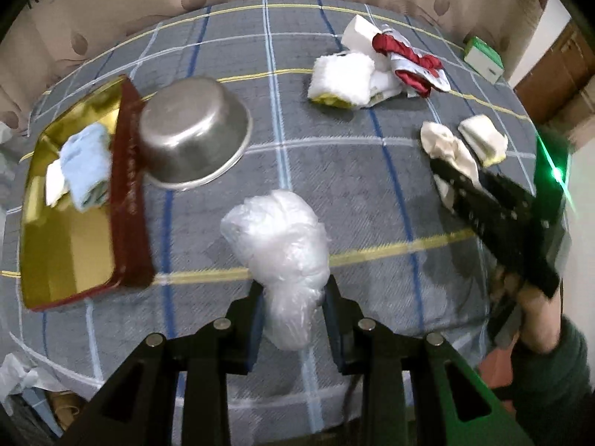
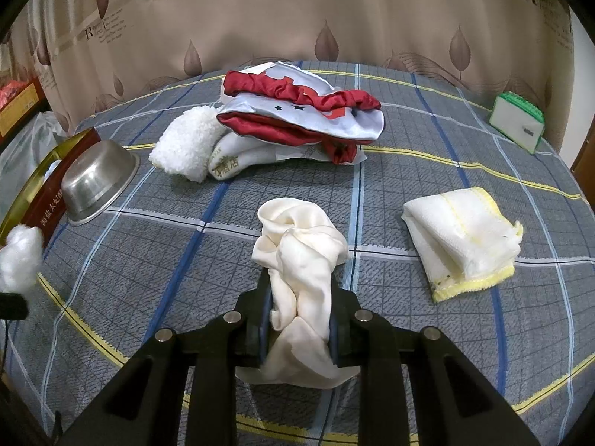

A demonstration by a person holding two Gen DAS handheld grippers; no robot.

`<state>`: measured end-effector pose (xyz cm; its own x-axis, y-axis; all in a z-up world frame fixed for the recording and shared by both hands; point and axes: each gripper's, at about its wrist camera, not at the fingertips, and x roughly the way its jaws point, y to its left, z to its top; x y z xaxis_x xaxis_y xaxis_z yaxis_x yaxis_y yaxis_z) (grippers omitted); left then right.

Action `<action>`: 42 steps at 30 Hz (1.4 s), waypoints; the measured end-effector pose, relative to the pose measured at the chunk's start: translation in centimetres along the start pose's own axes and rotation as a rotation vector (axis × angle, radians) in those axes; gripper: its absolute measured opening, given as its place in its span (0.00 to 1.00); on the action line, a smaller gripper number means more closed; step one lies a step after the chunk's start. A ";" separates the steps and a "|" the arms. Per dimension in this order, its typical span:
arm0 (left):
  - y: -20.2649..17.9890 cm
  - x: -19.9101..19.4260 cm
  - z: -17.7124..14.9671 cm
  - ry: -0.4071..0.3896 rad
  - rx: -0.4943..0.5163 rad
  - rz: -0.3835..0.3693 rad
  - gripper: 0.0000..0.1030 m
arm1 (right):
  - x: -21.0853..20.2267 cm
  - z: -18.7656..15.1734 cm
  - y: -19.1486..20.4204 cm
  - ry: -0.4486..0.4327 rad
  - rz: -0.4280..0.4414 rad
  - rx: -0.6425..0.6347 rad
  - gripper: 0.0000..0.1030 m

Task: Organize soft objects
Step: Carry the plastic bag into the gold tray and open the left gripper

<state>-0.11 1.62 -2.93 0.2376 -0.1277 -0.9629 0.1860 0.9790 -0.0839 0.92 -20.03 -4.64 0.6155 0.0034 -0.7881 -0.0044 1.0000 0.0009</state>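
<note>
My left gripper (image 1: 293,293) is shut on a crumpled clear plastic bag (image 1: 279,245), held above the plaid table; the bag also shows at the left edge of the right wrist view (image 2: 18,256). My right gripper (image 2: 299,290) is shut on a cream silky cloth (image 2: 297,256), and shows at the right of the left wrist view (image 1: 450,182). A white towel with yellow trim (image 2: 461,241) lies to its right. A red and white cloth pile (image 2: 297,111) with a fluffy white towel (image 2: 186,145) lies farther back. A gold tray with red rim (image 1: 70,249) holds a light blue cloth (image 1: 87,163).
An upturned steel bowl (image 1: 189,133) leans against the tray's red rim (image 1: 130,186). A green and white box (image 2: 517,120) stands at the far right of the table. A patterned curtain (image 2: 297,18) hangs behind the table (image 2: 148,260).
</note>
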 end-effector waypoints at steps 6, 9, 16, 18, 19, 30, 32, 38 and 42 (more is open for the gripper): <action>3.6 -1.9 -1.4 -0.012 -0.035 0.053 0.28 | 0.0 0.0 0.0 0.002 0.000 0.000 0.22; 5.9 -2.8 -2.1 -0.024 -0.066 0.090 0.28 | 0.0 0.0 0.1 0.001 0.000 0.001 0.22; 12.0 -4.4 -2.5 -0.049 -0.160 0.207 0.29 | 0.0 0.0 0.1 0.002 0.002 0.001 0.23; 13.6 -4.7 -2.0 -0.057 -0.179 0.226 0.29 | 0.0 0.0 0.3 0.001 -0.002 -0.001 0.23; 14.6 -4.8 -1.6 -0.064 -0.200 0.244 0.29 | 0.0 0.0 0.3 0.002 -0.003 -0.002 0.23; 19.5 -2.1 2.1 -0.043 -0.246 0.246 0.29 | 0.0 0.0 0.4 0.001 -0.008 -0.001 0.23; 20.1 -1.1 2.4 -0.030 -0.254 0.264 0.29 | 0.0 0.0 0.4 0.001 -0.008 -0.002 0.24; 21.4 0.4 3.2 0.001 -0.260 0.306 0.31 | 0.0 0.0 0.5 0.003 -0.019 -0.004 0.24; 21.7 1.0 3.7 0.011 -0.258 0.311 0.32 | 0.1 0.0 0.5 0.003 -0.024 -0.007 0.24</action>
<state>7.65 22.14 -4.79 0.2342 0.1808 -0.9552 -0.1387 0.9787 0.1512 0.97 -19.49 -4.69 0.6128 -0.0204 -0.7900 0.0045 0.9997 -0.0223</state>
